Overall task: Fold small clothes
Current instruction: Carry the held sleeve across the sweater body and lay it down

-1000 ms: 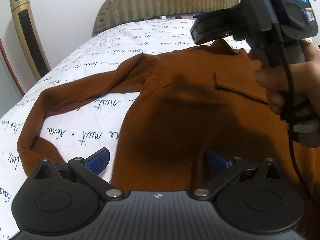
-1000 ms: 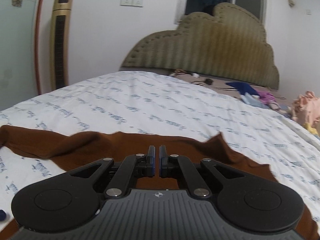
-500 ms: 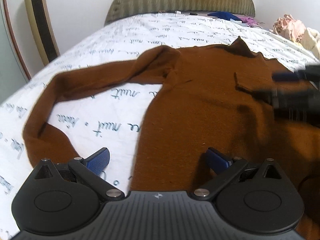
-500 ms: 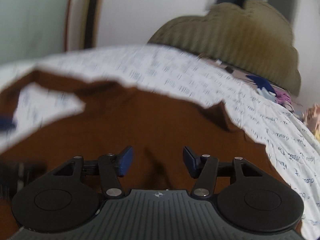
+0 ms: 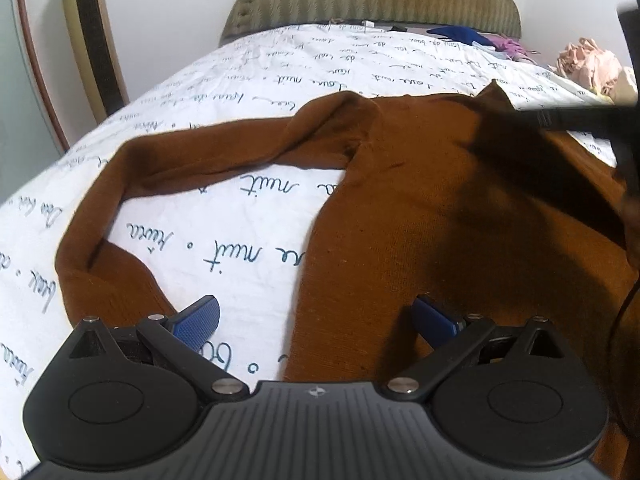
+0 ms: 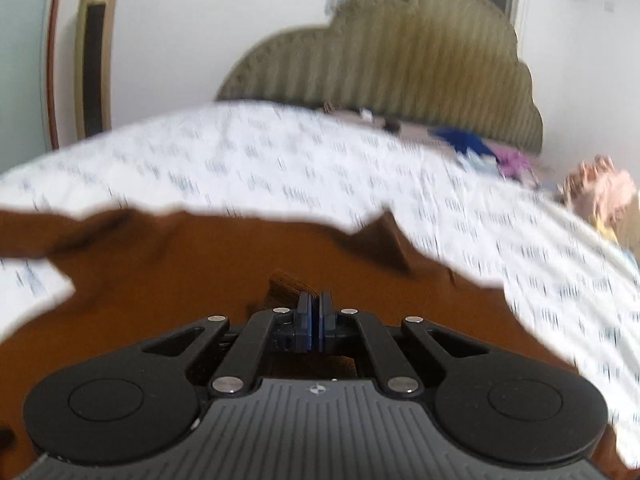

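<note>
— Which step is this, would you say?

— The very start of a fold, I'd judge. The brown sweater [image 5: 420,216] is lying spread flat on the bed [image 5: 280,76], its long sleeve [image 5: 168,160] looping out to the left over the sheet, so nothing is folded yet.

— And the grippers?

— The right gripper [image 6: 315,312] has just been closing; its blue pads are pressed together now. A small dark ridge of knit is standing up right at its tips, but the picture is smeared, so I can't tell whether cloth is really caught between them. The left gripper [image 5: 316,316] is hanging released, pads wide apart, over the sweater's near left edge, one pad above the sheet and one above the knit.

— So what is the next move asking for?

— I'd think the left one needs to come down and pinch that edge or the sleeve, then carry it across the body.

— How is the stuff looking?

— A soft, fine, matte knit, limp enough to rope up along the sleeve. The sheet is white with blue handwritten script, and a ribbed, scalloped olive headboard [image 6: 400,48] is standing behind.
</note>
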Demonstrator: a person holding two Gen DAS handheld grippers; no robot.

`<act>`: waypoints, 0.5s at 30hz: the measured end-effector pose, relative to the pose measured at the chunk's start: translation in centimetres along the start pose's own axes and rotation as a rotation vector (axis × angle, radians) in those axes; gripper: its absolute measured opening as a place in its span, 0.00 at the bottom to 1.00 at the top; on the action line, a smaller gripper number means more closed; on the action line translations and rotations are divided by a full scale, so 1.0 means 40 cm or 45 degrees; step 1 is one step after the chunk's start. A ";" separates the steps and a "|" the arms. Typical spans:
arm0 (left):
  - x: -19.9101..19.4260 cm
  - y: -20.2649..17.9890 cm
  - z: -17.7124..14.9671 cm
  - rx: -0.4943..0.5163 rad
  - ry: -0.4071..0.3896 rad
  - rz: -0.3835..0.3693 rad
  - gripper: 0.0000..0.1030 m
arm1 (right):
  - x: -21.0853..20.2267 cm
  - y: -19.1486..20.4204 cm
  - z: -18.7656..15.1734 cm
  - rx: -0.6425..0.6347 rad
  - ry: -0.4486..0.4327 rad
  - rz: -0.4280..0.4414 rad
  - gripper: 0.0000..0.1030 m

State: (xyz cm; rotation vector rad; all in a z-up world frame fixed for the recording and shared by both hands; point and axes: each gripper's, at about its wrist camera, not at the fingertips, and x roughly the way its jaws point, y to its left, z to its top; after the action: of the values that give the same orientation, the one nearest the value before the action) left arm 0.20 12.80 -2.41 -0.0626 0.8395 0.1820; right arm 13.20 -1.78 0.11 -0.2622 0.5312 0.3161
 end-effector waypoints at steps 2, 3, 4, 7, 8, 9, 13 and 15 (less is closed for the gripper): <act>0.001 -0.001 -0.002 -0.005 0.008 -0.013 1.00 | -0.002 0.036 0.033 -0.034 -0.042 0.040 0.05; 0.000 -0.004 -0.004 0.003 0.008 -0.013 1.00 | -0.001 0.056 0.043 -0.057 -0.056 0.055 0.05; 0.002 -0.008 -0.005 0.016 0.007 -0.007 1.00 | 0.003 0.081 0.052 -0.085 -0.066 0.067 0.05; -0.004 -0.014 -0.010 0.048 0.002 0.019 1.00 | 0.028 0.127 0.059 -0.119 -0.055 0.100 0.05; -0.006 -0.014 -0.011 0.052 0.001 0.024 1.00 | 0.044 0.135 0.056 -0.116 -0.020 0.106 0.05; -0.009 -0.012 -0.012 0.053 0.000 0.029 1.00 | 0.062 0.135 0.057 -0.106 0.028 0.136 0.13; -0.019 -0.005 -0.016 0.049 -0.012 0.035 1.00 | 0.059 0.081 0.029 0.086 0.101 0.271 0.44; -0.019 -0.010 -0.018 0.060 -0.007 0.030 1.00 | 0.030 0.051 0.018 0.166 0.095 0.312 0.44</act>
State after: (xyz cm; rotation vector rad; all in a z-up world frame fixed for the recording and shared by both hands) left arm -0.75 12.20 -2.33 -0.0081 0.8394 0.1844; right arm 13.77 0.61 -0.25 -0.0820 0.6567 0.5088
